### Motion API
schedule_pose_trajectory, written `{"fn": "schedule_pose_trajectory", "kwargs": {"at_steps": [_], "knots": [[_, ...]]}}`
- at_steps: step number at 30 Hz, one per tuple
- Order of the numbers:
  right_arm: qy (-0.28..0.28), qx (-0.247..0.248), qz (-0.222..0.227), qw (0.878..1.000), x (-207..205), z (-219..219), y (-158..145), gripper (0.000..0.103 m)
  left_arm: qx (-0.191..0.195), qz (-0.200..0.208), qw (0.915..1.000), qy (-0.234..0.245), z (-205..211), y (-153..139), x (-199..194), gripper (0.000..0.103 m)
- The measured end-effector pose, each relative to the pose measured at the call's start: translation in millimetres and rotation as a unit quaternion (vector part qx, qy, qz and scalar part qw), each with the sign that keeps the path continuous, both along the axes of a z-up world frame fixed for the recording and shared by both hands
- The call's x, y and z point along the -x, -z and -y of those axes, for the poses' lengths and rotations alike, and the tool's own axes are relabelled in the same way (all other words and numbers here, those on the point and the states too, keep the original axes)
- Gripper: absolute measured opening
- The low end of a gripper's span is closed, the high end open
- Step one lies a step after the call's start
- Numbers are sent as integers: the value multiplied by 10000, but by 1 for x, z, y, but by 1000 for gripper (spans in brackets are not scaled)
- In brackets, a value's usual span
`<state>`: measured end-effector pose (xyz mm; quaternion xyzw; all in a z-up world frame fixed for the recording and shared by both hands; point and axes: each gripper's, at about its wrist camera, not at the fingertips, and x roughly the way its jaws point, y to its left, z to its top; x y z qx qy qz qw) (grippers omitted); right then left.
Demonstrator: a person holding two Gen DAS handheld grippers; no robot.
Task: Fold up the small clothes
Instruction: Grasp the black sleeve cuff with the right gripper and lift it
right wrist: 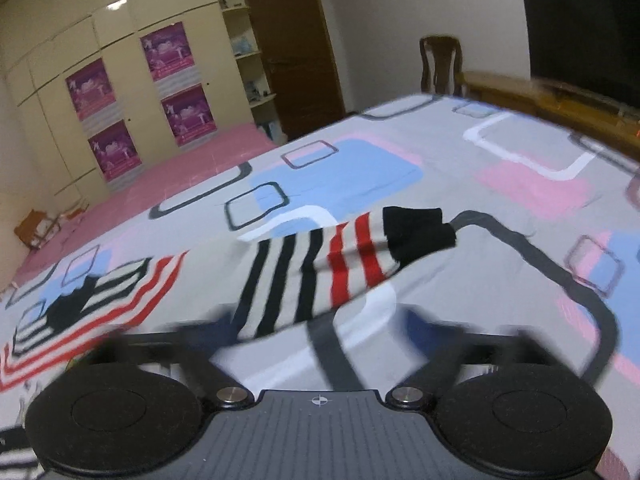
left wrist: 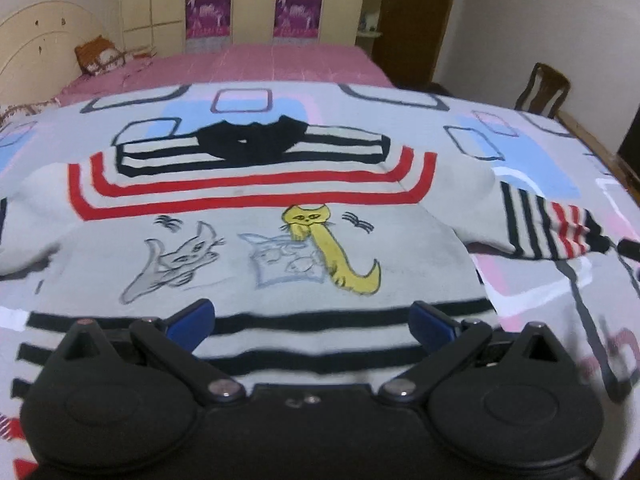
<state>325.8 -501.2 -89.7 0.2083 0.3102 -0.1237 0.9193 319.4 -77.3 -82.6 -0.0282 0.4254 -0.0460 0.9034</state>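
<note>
A bedroom: a bed [left wrist: 540, 292] covered by a grey sheet printed with blue, pink and white rounded squares fills both views. Beyond it I see a pink bedspread [left wrist: 280, 66], a cream wardrobe [right wrist: 120, 52] with magenta panels, a dark wooden door [right wrist: 296, 40], open shelves [right wrist: 250, 60] holding small items too blurred to name, and a wooden chair [right wrist: 440, 64].

The sweater [left wrist: 256, 240] lies flat on the sheet, front up, neck away from me. It is pale grey, with a black collar, black and white bands at the shoulders, and red stripes framing the chest. Below these are drawings of a grey cat, a yellow cat and a pale blue pillow. Black stripes cross the hem. One sleeve [right wrist: 320, 272] stretches out to the side, banded black, then red, ending in a black cuff.

My left tongs [left wrist: 312, 320] hang over the hem, blue pads spread wide, nothing between them.

My right tongs [right wrist: 320, 328] are at the sleeve near its black stripes. Their fingers are blurred; they stand apart, and I see the sleeve's edge and the sheet between them, but no pad pressing on cloth.
</note>
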Motion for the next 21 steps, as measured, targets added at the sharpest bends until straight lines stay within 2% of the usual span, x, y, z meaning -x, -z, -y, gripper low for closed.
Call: {"fn": "schedule_pose_trajectory", "kwargs": {"at_steps": [3, 5, 6, 7, 13, 15, 21], "knots": [[152, -342, -84, 9993, -30, 37, 19, 58, 27, -36, 10000, -51, 17, 4, -21, 103], [212, -476, -99, 9986, -42, 53, 29, 47, 106, -44, 9999, -77, 28, 6, -34, 103], [240, -577, -143, 9979, -49, 62, 36, 36, 115, -52, 9999, -77, 34, 6, -39, 102], [271, -693, -185, 9971, -54, 70, 43, 32, 127, -58, 9999, -56, 40, 7, -44, 101], [551, -1429, -400, 9874, -71, 109, 81, 32, 36, -88, 10000, -5, 73, 9, -67, 101], [600, -1653, -323, 9839, -69, 117, 88, 32, -2, -126, 9999, -6, 79, 10, -72, 102], [631, -1759, -54, 9824, -68, 130, 89, 31, -100, -136, 9999, -37, 87, 8, -79, 102]]}}
